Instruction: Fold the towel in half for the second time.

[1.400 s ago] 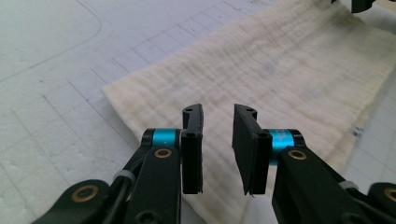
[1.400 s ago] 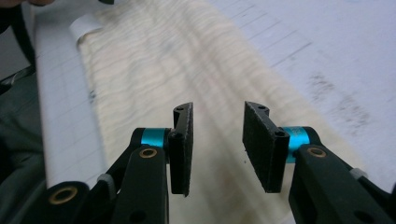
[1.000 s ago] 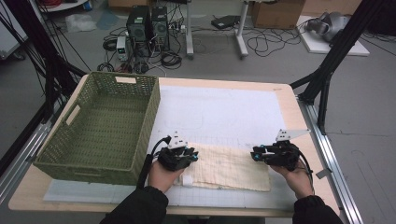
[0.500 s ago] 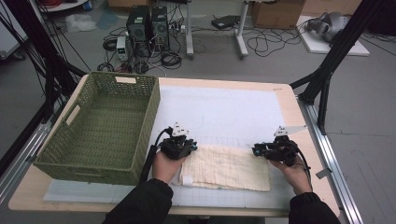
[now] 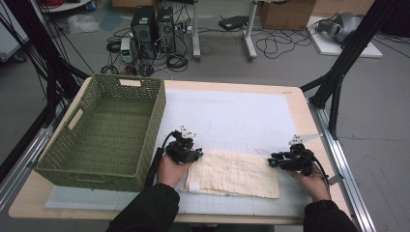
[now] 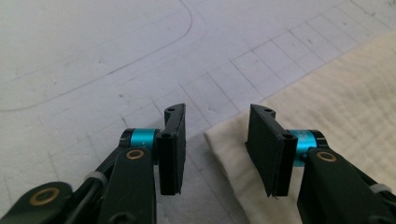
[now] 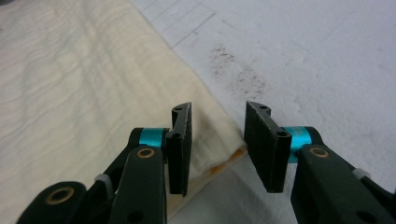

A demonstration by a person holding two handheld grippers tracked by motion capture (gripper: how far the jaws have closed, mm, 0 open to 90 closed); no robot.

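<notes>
My left gripper (image 6: pixel 215 149) and right gripper (image 7: pixel 217 147) have just been opening; both fingers stand apart, empty, each straddling a corner of the cloth (image 5: pixel 234 173) lying flat on the surface (image 5: pixel 232 116). I'd lower evenly, then pinch both corners together.

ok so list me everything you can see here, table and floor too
cloth: one, cream, folded flat at the near middle of the table, between the two tools
basket: one, green woven, on the left part of the table
mat: one, white with a faint grid, covering most of the table
table: one, light wood top
computer towers: two, black, on the floor beyond the table
cables: many, black, on the floor
cardboard box: one, brown, far floor
left tool: one, black, jaws apart over the cloth's left corner, just been opening
right tool: one, black, jaws apart at the cloth's right corner, just been opening
</notes>
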